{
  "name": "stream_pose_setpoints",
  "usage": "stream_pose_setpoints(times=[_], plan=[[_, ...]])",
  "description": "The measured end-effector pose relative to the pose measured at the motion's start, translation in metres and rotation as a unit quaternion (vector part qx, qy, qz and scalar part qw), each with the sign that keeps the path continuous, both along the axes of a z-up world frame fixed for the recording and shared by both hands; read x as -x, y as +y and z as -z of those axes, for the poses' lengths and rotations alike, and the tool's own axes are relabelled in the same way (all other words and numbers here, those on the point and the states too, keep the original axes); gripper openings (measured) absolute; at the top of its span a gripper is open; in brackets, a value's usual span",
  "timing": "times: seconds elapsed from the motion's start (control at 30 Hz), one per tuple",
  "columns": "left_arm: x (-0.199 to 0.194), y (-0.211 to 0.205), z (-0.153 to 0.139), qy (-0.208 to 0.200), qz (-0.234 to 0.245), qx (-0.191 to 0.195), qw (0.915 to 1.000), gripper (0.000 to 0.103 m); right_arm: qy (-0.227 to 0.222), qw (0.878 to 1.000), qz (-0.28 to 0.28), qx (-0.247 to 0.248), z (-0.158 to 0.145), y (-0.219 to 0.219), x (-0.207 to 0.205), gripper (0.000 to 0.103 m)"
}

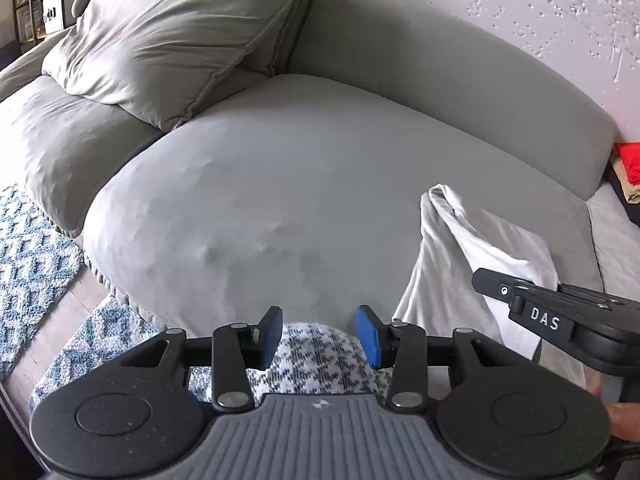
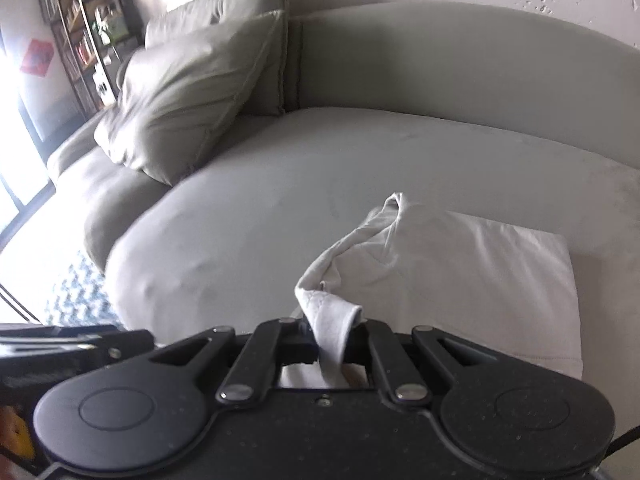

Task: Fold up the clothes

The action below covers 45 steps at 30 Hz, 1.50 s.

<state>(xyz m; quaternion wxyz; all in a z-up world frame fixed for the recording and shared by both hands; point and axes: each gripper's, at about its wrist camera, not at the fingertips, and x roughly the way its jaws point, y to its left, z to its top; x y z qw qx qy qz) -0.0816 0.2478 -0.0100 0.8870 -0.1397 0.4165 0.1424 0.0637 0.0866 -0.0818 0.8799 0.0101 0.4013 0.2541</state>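
A white garment (image 2: 460, 276) lies partly folded on the grey sofa seat (image 2: 260, 208). My right gripper (image 2: 334, 334) is shut on a hem of the white garment and lifts that edge off the seat, with cloth draped between the fingers. In the left wrist view the garment (image 1: 460, 264) hangs at the right, beside the right gripper's black body (image 1: 560, 316). My left gripper (image 1: 318, 336) is open and empty, its blue pads (image 1: 370, 336) apart, at the seat's front edge, left of the garment.
A large grey cushion (image 1: 168, 44) leans on the sofa back at the left. A blue-and-white patterned rug (image 1: 36, 260) lies on the floor in front. A shelf (image 2: 88, 28) stands far left. A red item (image 1: 630, 162) sits beyond the sofa's right end.
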Motion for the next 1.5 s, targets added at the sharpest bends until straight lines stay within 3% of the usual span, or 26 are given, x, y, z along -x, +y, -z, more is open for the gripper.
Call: stream_pose_setpoints(times=[0.13, 0.2, 0.27, 0.33, 0.5, 0.67, 0.7, 0.77, 0.9, 1.0, 1.1, 1.33, 1.4, 1.5], plan=[[0.006, -0.003, 0.001, 0.008, -0.009, -0.004, 0.9999, 0.041, 0.004, 1.0, -0.015, 0.003, 0.001, 0.01, -0.002, 0.005], [0.008, -0.004, 0.001, 0.012, -0.014, -0.007, 0.9998, 0.041, 0.022, 0.999, -0.046, -0.017, 0.004, 0.011, -0.005, 0.017], [0.01, -0.006, -0.001, 0.016, -0.018, -0.012, 0.9996, 0.041, 0.048, 0.993, -0.081, -0.066, 0.002, 0.002, -0.006, 0.035], [0.009, -0.007, -0.001, 0.02, -0.019, -0.017, 0.9995, 0.041, 0.054, 0.99, -0.089, -0.097, -0.005, -0.015, -0.004, 0.039], [0.002, -0.024, -0.001, 0.024, -0.001, -0.028, 0.9993, 0.041, 0.058, 0.988, -0.036, -0.141, -0.022, -0.083, -0.004, 0.039], [-0.026, -0.062, 0.012, 0.013, 0.075, -0.038, 0.9964, 0.036, 0.054, 0.988, 0.051, -0.137, -0.015, -0.152, 0.003, 0.038], [-0.032, -0.071, 0.016, 0.008, 0.094, -0.04, 0.9947, 0.03, 0.052, 0.989, 0.06, -0.125, -0.01, -0.16, 0.006, 0.037], [-0.047, -0.089, 0.025, 0.0, 0.13, -0.044, 0.9906, 0.022, 0.049, 0.993, 0.067, -0.09, 0.0, -0.165, 0.011, 0.006], [-0.076, -0.113, 0.045, 0.006, 0.163, -0.087, 0.9828, 0.013, 0.011, 0.999, 0.033, -0.013, 0.012, -0.144, 0.017, 0.005], [-0.091, -0.112, 0.065, 0.061, 0.131, -0.147, 0.9784, 0.011, 0.001, 0.999, -0.003, 0.041, 0.025, -0.124, 0.017, 0.006], [-0.087, -0.103, 0.071, 0.072, 0.124, -0.155, 0.9774, 0.012, 0.006, 0.996, -0.019, 0.092, 0.036, -0.124, 0.03, 0.007], [-0.063, -0.096, 0.064, 0.077, 0.134, -0.151, 0.9764, 0.016, 0.026, 0.997, -0.017, 0.07, 0.016, -0.158, 0.06, 0.007], [-0.057, -0.095, 0.053, 0.055, 0.139, -0.141, 0.9786, 0.016, 0.018, 0.999, -0.003, 0.043, 0.005, -0.169, 0.059, 0.007], [-0.062, -0.107, 0.035, 0.003, 0.162, -0.149, 0.9755, 0.016, 0.005, 1.0, 0.027, -0.013, -0.001, -0.179, 0.04, 0.008]])
